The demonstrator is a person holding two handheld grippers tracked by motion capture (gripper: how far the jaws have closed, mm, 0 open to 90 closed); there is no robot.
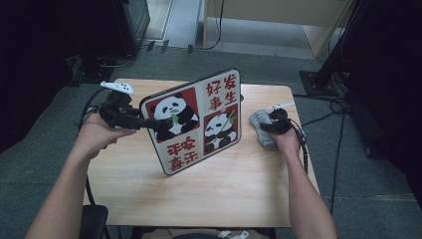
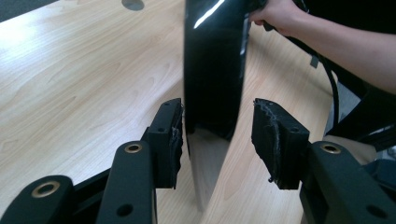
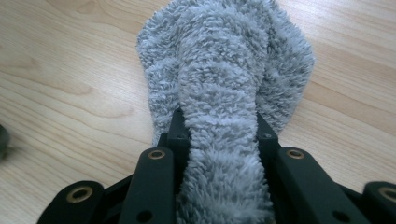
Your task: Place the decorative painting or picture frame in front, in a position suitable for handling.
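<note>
A panel printed with pandas and red characters (image 1: 194,122) stands tilted on its lower edge on the wooden table (image 1: 224,189). My left gripper (image 1: 157,124) reaches in at the panel's left edge. In the left gripper view the panel's glossy black edge (image 2: 215,70) sits between the jaws; the left pad (image 2: 173,135) is right against it and a gap separates the right pad (image 2: 268,135) from it. At the table's right, my right gripper (image 1: 267,127) is shut on a grey fluffy cloth (image 1: 269,142), bunching a fold of the cloth (image 3: 224,60) between its pads while the rest lies on the wood.
The person's right hand (image 2: 275,14) shows beyond the panel. A round cable hole (image 2: 133,3) sits in the tabletop. Cables (image 1: 323,119) trail off the table's right side onto the grey floor, beside a black stand (image 1: 323,74).
</note>
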